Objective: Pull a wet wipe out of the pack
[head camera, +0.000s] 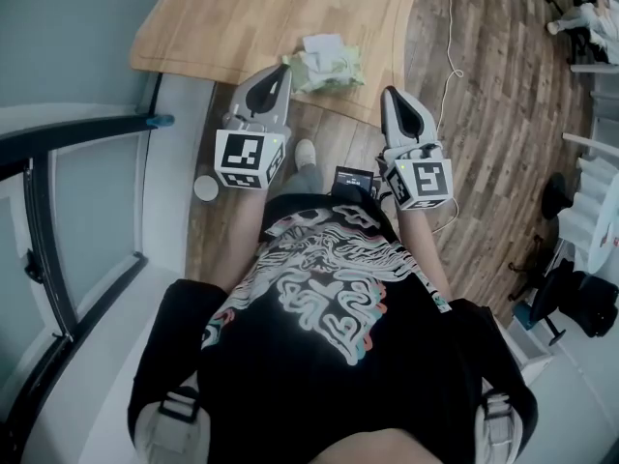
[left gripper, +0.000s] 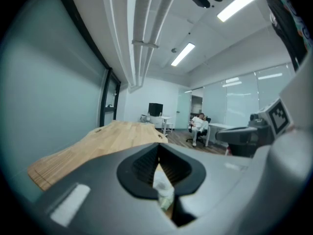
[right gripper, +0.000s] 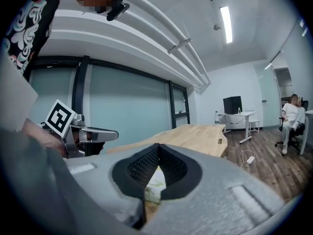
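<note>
The person stands at the rounded edge of a pale wooden bench with a gripper in each hand. Both are held out in front at much the same height and point toward the bench. The wet-wipe pack lies on the bench close to that edge, pale green and crumpled, with a white wipe standing out of its top.

The left gripper has its jaws pressed together with nothing between them. Seen from above, its tip sits just beside the left side of the pack, though I cannot tell whether it touches. The right gripper is closed the same way and is also empty. Its tip is a little to the right of the pack, nearer the person and close to the bench's edge. In each gripper's own view the pads meet at the tips. The pack shows only through the narrow slit below them, further on and not gripped.

Under the person is a dark plank floor, and a white cable trails across it beside the bench. On the person's left runs a glass wall in a black frame. At the far end of the room someone in white sits on a chair near a white desk, and a dark monitor stands on another desk
</note>
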Action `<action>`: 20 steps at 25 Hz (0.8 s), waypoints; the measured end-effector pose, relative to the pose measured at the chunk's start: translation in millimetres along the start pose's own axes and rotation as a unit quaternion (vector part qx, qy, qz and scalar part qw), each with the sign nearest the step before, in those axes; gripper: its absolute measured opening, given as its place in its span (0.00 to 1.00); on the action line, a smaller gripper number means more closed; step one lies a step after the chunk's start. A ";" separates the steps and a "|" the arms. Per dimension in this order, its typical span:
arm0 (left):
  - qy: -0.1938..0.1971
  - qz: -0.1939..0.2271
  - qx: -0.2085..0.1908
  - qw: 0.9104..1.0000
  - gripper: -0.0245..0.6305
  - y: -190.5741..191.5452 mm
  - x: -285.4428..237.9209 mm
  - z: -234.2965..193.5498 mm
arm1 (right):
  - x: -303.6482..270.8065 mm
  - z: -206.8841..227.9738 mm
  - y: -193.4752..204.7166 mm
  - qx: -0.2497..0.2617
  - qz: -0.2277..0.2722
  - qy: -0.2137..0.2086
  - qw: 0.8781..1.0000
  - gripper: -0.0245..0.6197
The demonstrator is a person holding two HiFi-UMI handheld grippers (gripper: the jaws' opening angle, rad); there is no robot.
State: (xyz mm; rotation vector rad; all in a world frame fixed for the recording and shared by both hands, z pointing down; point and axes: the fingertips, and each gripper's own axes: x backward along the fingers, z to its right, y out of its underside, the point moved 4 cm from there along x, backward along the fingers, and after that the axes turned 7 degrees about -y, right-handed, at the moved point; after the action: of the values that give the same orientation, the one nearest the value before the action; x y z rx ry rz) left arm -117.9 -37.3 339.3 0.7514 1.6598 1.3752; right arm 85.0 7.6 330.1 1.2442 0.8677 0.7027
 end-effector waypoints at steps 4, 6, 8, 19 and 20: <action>0.011 -0.009 0.008 1.000 0.02 4.6 -15.1 -11.4 | -18.6 0.4 1.9 -0.004 -0.006 0.001 1.000 0.04; 0.017 -0.011 0.013 1.000 0.02 6.5 -21.4 -13.1 | -22.4 -0.1 4.2 -0.005 -0.008 0.003 1.000 0.04; 0.024 -0.011 0.012 1.000 0.02 6.5 -27.0 -12.9 | -24.4 -0.5 5.4 -0.004 -0.009 0.006 1.000 0.04; 0.056 -0.019 0.002 0.998 0.02 8.5 -40.9 1.8 | -14.6 2.5 5.0 -0.004 -0.008 0.028 1.000 0.04; 0.059 -0.022 0.001 0.998 0.02 9.5 -41.3 3.7 | -14.2 2.3 4.7 -0.003 -0.007 0.028 1.000 0.04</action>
State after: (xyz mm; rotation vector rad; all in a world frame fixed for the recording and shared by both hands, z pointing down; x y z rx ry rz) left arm -95.6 -68.6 357.6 0.6426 1.7586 1.4106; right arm 79.8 -4.6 337.3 1.2167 0.9191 0.7308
